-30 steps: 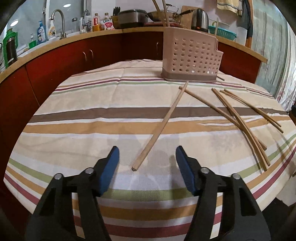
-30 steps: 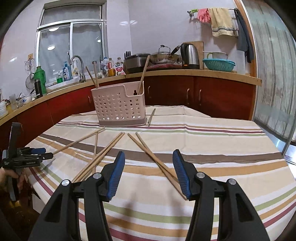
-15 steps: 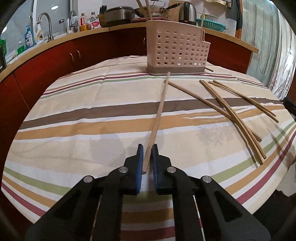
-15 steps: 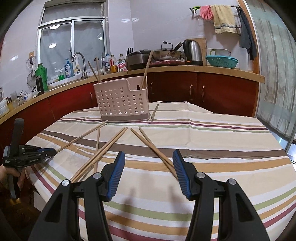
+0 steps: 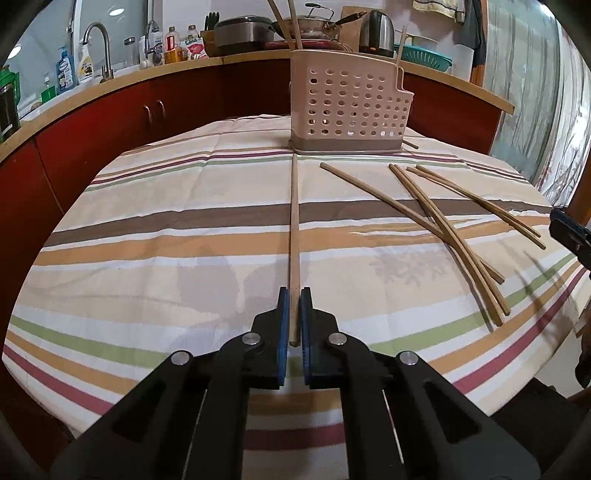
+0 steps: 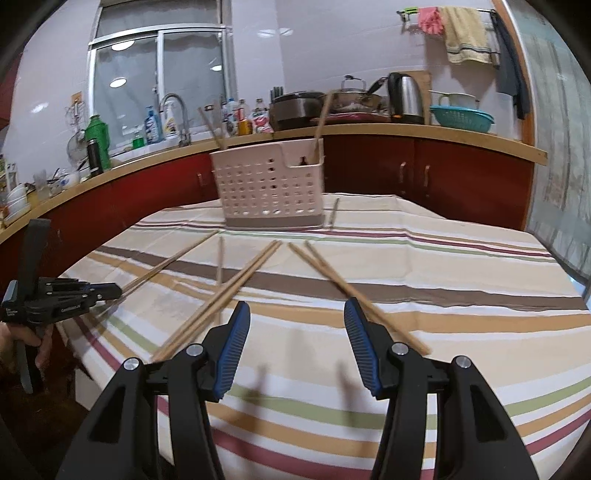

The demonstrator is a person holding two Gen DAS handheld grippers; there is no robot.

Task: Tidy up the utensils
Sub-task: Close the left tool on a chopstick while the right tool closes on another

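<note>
Now left tool (image 5: 294, 317), ribbed blue pads, pinches slim wooden chopstick (image 5: 294, 229), pointing toward perforated pink plastic caddy (image 5: 347, 107) on striped-cloth desk (image 5: 147, 229). Right tool (image 6: 297, 347) spread above loose chopsticks (image 6: 236, 291).

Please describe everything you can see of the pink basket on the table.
The basket is a pale pink plastic holder with rows of round holes in its walls and a darker tray-like base. It stands upright on the striped tablecloth, at the far side. Its rim steps down at one end. A few chopsticks stand inside it, leaning. One chopstick lies flat close beside its base; contact is unclear.
</note>
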